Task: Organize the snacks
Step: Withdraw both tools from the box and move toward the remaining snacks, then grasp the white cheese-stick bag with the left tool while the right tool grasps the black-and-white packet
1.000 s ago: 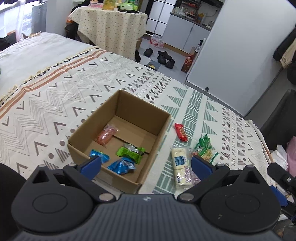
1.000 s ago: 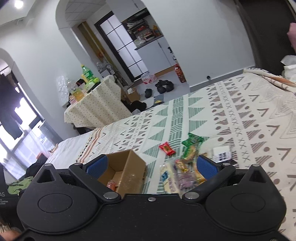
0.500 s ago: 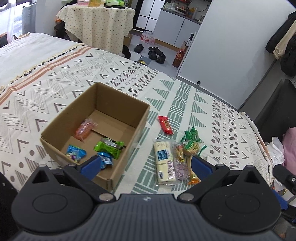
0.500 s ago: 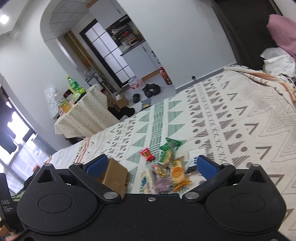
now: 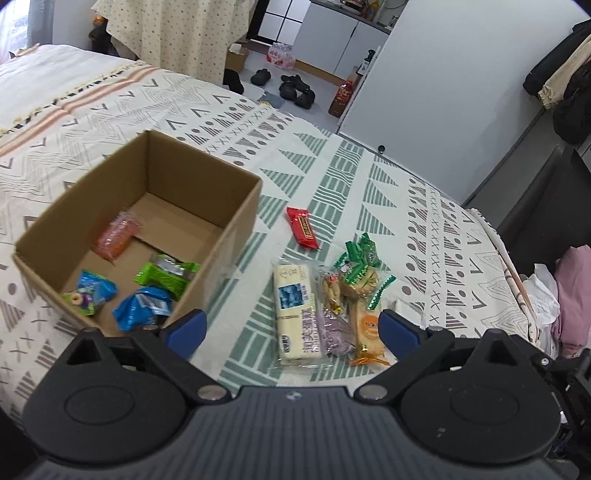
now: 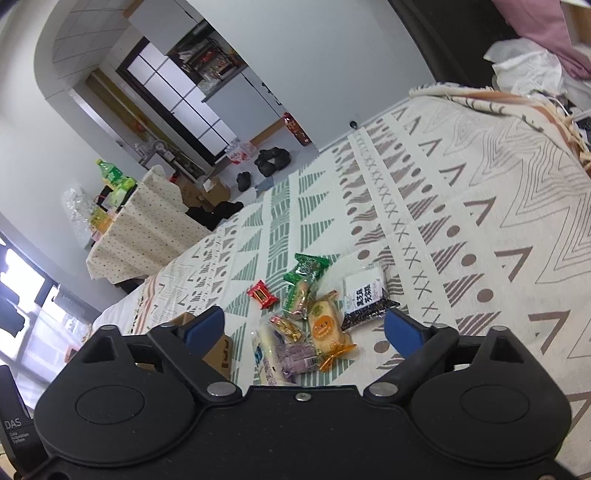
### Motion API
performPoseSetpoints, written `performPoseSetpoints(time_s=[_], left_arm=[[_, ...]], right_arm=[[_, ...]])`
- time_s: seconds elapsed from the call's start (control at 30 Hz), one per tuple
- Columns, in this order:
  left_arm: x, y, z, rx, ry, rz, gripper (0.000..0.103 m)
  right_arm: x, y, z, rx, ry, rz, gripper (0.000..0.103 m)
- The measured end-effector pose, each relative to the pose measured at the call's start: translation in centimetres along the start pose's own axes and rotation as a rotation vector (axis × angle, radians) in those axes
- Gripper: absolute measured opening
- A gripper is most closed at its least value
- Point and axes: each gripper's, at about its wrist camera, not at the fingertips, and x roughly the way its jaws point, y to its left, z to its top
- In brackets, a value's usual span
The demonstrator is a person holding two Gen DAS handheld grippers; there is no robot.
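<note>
A loose heap of wrapped snacks lies on the patterned bed cover (image 5: pixel 332 177), to the right of an open brown cardboard box (image 5: pixel 236 221). Nearest the box is a long cream packet with a blue label (image 5: pixel 295 310). Touching its right side is a purple packet (image 5: pixel 334 330), and next to that an orange-labelled cake in clear wrap (image 5: pixel 367 325). A green-and-white wrapped biscuit (image 5: pixel 360 264) lies just beyond them, and a small red bar (image 5: pixel 302 228) sits apart, farther away, near the box's right wall. From the right wrist view, a black-and-white packet (image 6: pixel 365 299) lies at the right edge of the heap.

Inside the box are an orange-pink packet (image 5: pixel 115 236), a bright green packet (image 5: pixel 168 275) and two blue packets (image 5: pixel 142 308) at the near wall.

The left tool (image 5: pixel 291 328) hovers over the near end of the heap with its blue pads spread wide and nothing between them. The right tool (image 6: pixel 303 330) also stands wide, though its jaws have just been closing a little; it grips nothing, and the heap lies beyond its tips.

Past the bed stand a table draped in a dotted cloth (image 5: pixel 177 33) and dark shoes on the floor (image 5: pixel 295 88).
</note>
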Motion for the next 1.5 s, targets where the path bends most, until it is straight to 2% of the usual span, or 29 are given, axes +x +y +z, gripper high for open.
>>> performPoseSetpoints(time_s=[0.13,0.43,0.7,1.07,1.3,1.37,1.47,1.5], left_arm=[[1.9,-0.3,0.1,-0.015,0.031,-0.013,0.090],[6.5,-0.7,0.7,-0.037,0.074,0.010,0.078],[10.5,-0.5,1.2,-0.067,0.113,0.067,0.060],[14.6,0.1,1.8,-0.086,0.186,0.101,0.058],[15.0,0.0,1.7,-0.071,0.192,0.106,0.057],[15.1,0.0,1.8,-0.068,0.196,0.113,0.053],[15.0,0.0,1.8,-0.055,0.200,0.096,0.039],[15.0,0.0,1.8,-0.056,0.200,0.090,0.037]], right_arm=[[1.1,-0.7,0.2,0.033,0.027,-0.007,0.081],[3.8,-1.6,0.7,0.069,0.050,-0.079,0.076],[7.0,-2.0,1.1,0.063,0.077,-0.131,0.074],[11.3,-2.1,1.2,0.033,0.133,-0.176,0.074],[13.2,-2.0,1.1,-0.029,0.144,-0.244,0.074],[13.7,-2.1,1.1,-0.042,0.145,-0.258,0.074],[14.3,-2.5,0.7,-0.046,0.157,-0.279,0.074],[14.6,-2.7,0.4,-0.048,0.171,-0.285,0.070]])
